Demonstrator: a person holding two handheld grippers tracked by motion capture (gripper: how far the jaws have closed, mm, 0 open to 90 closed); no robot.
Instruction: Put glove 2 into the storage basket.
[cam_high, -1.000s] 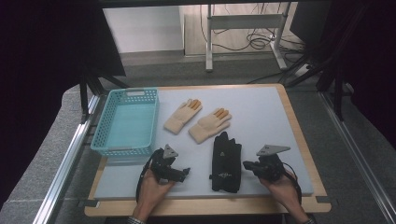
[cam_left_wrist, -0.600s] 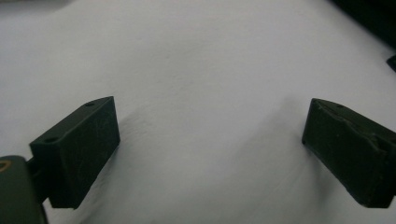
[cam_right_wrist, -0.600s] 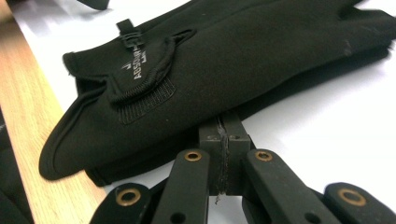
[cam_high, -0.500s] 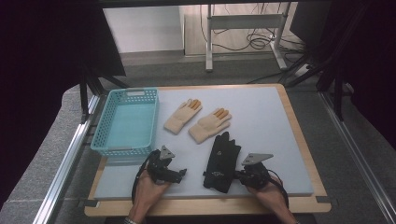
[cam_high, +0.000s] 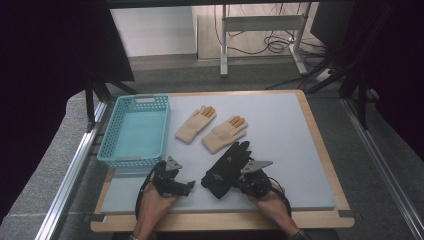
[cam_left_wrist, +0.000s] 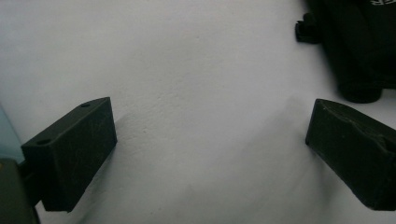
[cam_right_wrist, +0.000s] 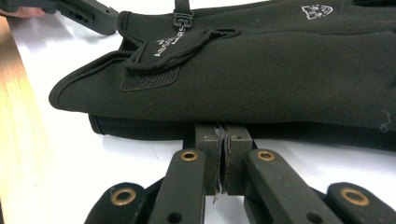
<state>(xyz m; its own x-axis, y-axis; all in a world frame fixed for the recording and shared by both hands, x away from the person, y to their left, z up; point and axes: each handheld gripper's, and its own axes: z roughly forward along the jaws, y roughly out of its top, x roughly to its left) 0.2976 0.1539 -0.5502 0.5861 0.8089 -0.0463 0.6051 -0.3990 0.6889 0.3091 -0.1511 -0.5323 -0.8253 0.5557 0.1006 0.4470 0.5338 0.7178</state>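
The black gloves (cam_high: 227, 169) lie stacked on the surface (cam_high: 300, 150), toward its near edge, fingers pointing to about 1 o'clock in the high view. In the right gripper view the top glove's strap and a small printed logo show, with a second cuff edge peeking out underneath.

The right hand-held gripper (cam_right_wrist: 224, 154) sits at the gloves' 4 o'clock, its jaws pressed together right against the lower glove's edge (whether any cloth is pinched between them I cannot tell). The left hand-held gripper (cam_left_wrist: 210, 149) rests at the gloves' 9 o'clock, jaws spread wide over bare surface, nothing between them.

At 12 o'clock from the gloves lie two cream gloves (cam_high: 212, 127) with orange fingertips, side by side. A turquoise basket (cam_high: 136, 131) stands at about 10 o'clock, along the surface's left edge.
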